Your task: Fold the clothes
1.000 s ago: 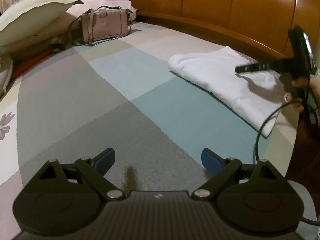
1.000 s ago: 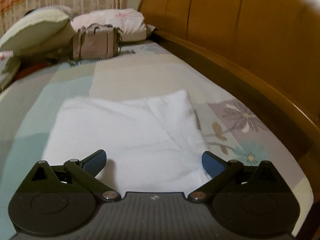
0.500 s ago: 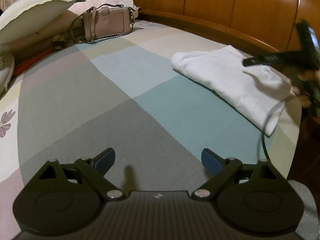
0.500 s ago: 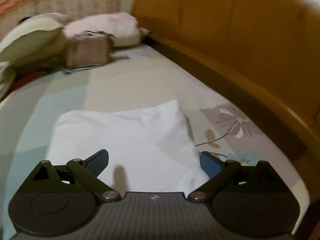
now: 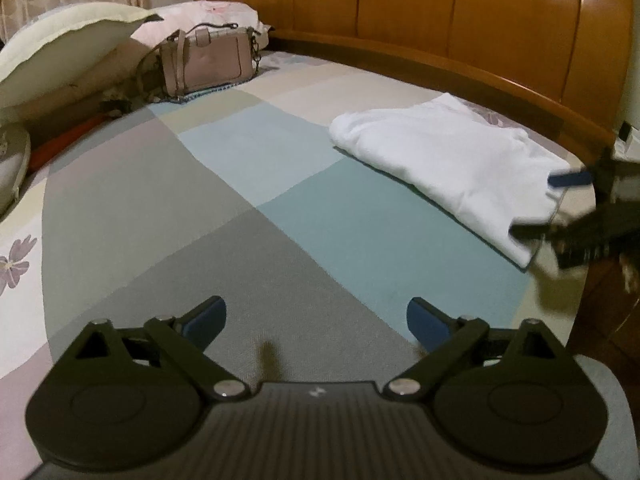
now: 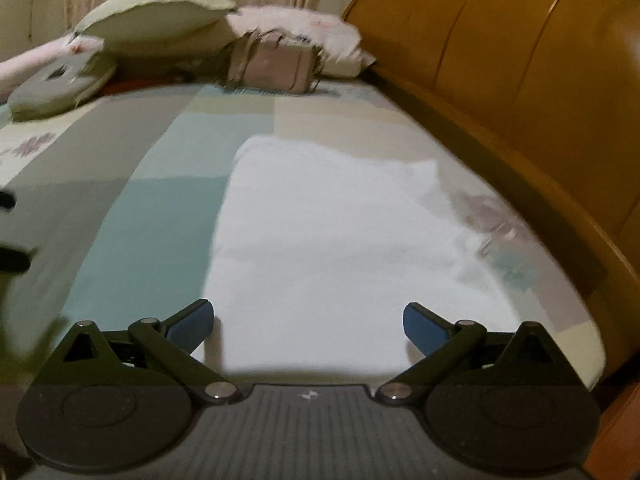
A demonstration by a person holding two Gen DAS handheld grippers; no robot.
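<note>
A folded white garment (image 5: 452, 164) lies on the patchwork bedspread near the wooden headboard, at the right in the left wrist view. It fills the middle of the right wrist view (image 6: 340, 248), blurred. My left gripper (image 5: 316, 320) is open and empty above the grey and teal patches, well short of the garment. My right gripper (image 6: 308, 326) is open and empty just over the garment's near edge. It also shows blurred at the right edge of the left wrist view (image 5: 548, 204).
A pink handbag (image 5: 208, 60) and pillows (image 5: 64, 48) lie at the far end of the bed. The wooden headboard (image 5: 460, 28) runs along the right. The bed's corner edge (image 5: 560, 304) drops off near the right gripper.
My right gripper has swung down and leftward to the garment's near edge, its view now blurred. My left gripper has shifted only slightly. Both stayed open.
</note>
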